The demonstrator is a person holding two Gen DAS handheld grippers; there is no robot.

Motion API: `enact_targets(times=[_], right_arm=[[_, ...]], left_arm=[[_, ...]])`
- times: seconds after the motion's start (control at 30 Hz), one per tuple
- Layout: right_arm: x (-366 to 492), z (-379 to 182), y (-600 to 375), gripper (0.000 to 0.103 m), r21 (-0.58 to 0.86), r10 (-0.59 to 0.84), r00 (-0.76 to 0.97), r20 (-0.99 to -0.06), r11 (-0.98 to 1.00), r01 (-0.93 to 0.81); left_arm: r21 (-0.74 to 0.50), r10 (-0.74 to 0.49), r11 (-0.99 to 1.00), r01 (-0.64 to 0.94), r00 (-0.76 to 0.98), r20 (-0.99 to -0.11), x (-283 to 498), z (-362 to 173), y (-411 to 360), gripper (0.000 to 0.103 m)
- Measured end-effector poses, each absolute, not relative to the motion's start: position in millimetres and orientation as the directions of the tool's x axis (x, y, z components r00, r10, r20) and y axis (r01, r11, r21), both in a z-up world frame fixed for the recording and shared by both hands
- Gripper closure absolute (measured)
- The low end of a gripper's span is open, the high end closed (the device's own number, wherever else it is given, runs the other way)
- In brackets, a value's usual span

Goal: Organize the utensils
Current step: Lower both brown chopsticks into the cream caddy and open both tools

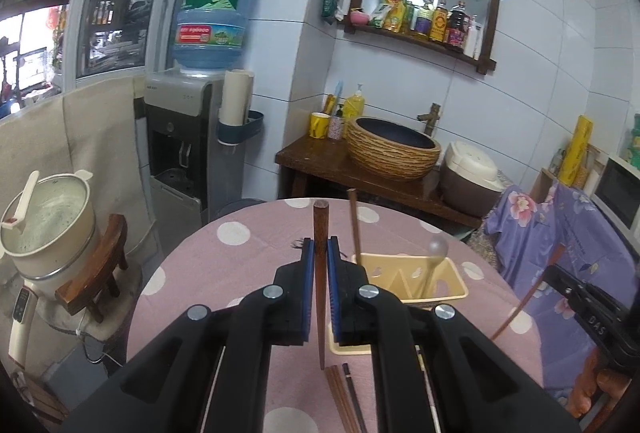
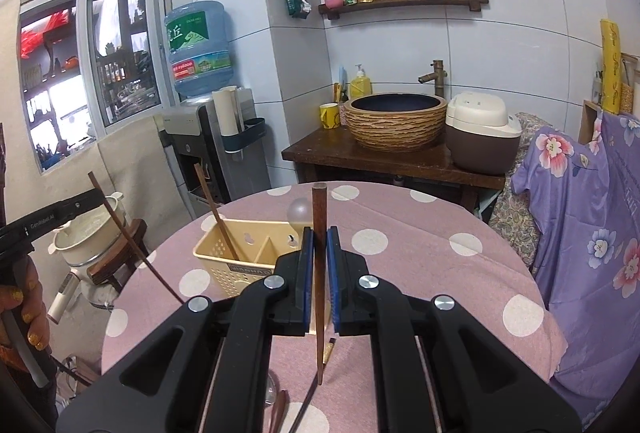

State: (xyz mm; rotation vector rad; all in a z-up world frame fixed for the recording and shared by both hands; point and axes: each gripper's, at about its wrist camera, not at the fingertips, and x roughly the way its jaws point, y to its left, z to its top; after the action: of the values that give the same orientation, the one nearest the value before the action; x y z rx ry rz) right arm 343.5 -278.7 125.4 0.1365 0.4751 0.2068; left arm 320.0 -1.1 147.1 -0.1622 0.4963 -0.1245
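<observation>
My left gripper point(image 1: 319, 247) is shut on a brown wooden chopstick point(image 1: 321, 225), held upright above the table. My right gripper point(image 2: 319, 235) is shut on another brown wooden chopstick point(image 2: 319, 209), also upright. A cream plastic utensil caddy point(image 1: 416, 273) stands on the pink dotted table, just right of my left gripper; it also shows in the right wrist view point(image 2: 240, 261). It holds one chopstick point(image 1: 354, 229) and a translucent spoon point(image 1: 438, 251). Loose chopsticks point(image 1: 344, 397) lie on the table under my left gripper. The right gripper's chopstick point(image 1: 528, 297) shows at the left wrist view's right.
The round table point(image 2: 420, 245) has a pink cloth with white dots. Behind it are a wooden stand with a basin point(image 2: 396, 121) and a rice cooker point(image 2: 482, 133), a water dispenser point(image 1: 188, 137), a pot on a stool point(image 1: 48, 225), and purple floral cloth point(image 2: 592, 217) at right.
</observation>
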Motion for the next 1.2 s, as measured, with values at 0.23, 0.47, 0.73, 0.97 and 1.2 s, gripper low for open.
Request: enact_targets(times=[0.23,0.47,0.73,0.97,1.2], right_arm=[[346,186,-260,0.096,0.173,0.282,0.885,-0.369,0.957,-0.233],[372,251,-244,0.096,0.146,0.232,0.931,-0.282,0.969,-0.197],[417,214,-234,0.096,0.130,0.159,0.931,-0.329,0.984,-0.122],[447,139,-229,0.096,0.130,0.149,0.881,-0.448,0.986,-0.101],[449,100,-228,0.093,0.142,0.161,0.857,-0.490,0.984,-0.104]], left_arm=[[-0.234,-0.269,0.955,0.184,0.871,-0.412,319,205,-4,0.095],[-0.265,-0.276,0.945,0.190,0.899,-0.340,346,259,-18,0.098],[-0.236,-0.216,0.962,0.137,0.910,-0.355,383,230,-43,0.101],[-0.307,-0.250,0.945,0.111,0.849,-0.465,414,171,-21,0.101],[-0.346,-0.240,0.936,0.061,0.832,-0.500,421,113,19,0.101]])
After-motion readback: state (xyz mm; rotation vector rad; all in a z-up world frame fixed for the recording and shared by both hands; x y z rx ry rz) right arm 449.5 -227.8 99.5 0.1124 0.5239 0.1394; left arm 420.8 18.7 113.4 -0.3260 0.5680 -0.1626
